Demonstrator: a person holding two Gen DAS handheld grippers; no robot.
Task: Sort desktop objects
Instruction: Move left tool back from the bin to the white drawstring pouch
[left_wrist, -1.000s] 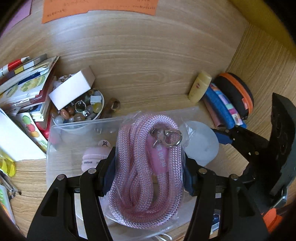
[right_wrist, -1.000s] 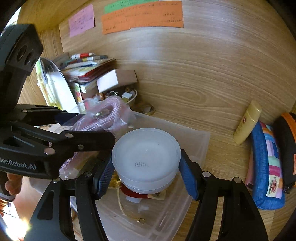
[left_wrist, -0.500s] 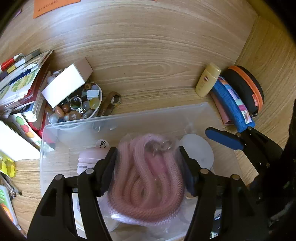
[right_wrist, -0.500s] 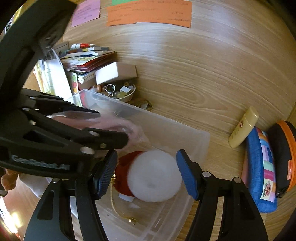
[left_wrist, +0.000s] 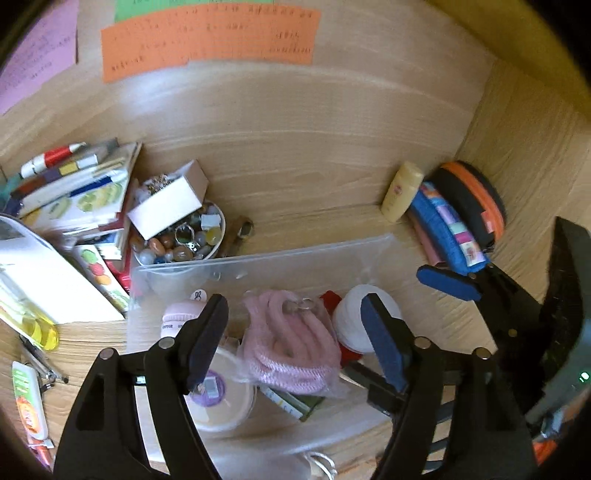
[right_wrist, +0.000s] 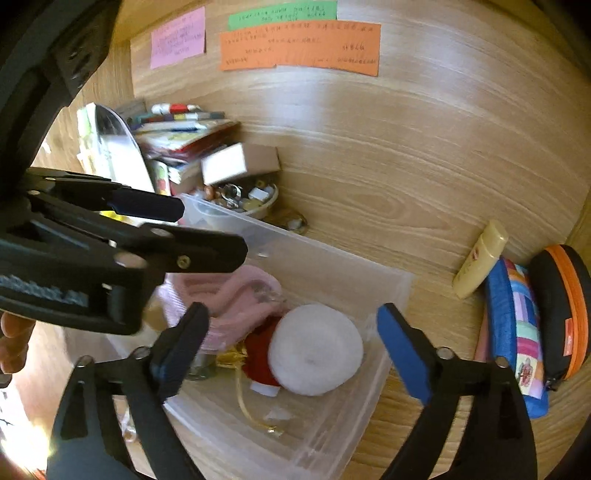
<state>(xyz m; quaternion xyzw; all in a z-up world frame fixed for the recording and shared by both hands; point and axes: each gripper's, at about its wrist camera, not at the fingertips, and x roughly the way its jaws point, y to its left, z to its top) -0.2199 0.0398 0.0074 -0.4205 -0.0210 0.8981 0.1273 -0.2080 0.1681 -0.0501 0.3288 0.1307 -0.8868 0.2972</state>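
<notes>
Left gripper (left_wrist: 291, 325): above the clear bin, fingers (left_wrist: 384, 347) spread apart and just widened; nothing gripped, pads clear of the rope below.
Right gripper (right_wrist: 291, 336): over the right end of the bin, fingers (right_wrist: 402, 354) standing very wide, just opened; nothing between the pads but air.
Clear bin (left_wrist: 258, 258): on the wooden counter (left_wrist: 295, 155), in front of both grippers.
Pink rope (left_wrist: 291, 347): coiled in a clear bag with a metal clasp on top, lying inside the bin near its middle, free of the fingers.
White round container (right_wrist: 314, 350): inside the bin just right of the rope, resting on something red, untouched by either gripper.
Other bin contents: a pink round item (left_wrist: 181, 317) at the left end, a cream lid with a purple label (left_wrist: 218, 395) in front of it.
Bowl of trinkets (left_wrist: 184, 240): behind the bin's left corner, a white box (left_wrist: 166, 206) resting on it.
Books (left_wrist: 70, 192): stacked at the left of the counter.
Yellow bottle (left_wrist: 400, 192): leaning by the right wall, touching a blue pouch (left_wrist: 447, 225); black-and-orange case (left_wrist: 472, 199) just beyond.
Paper notes (right_wrist: 299, 46): orange, green and pink, stuck on the wooden back panel.
</notes>
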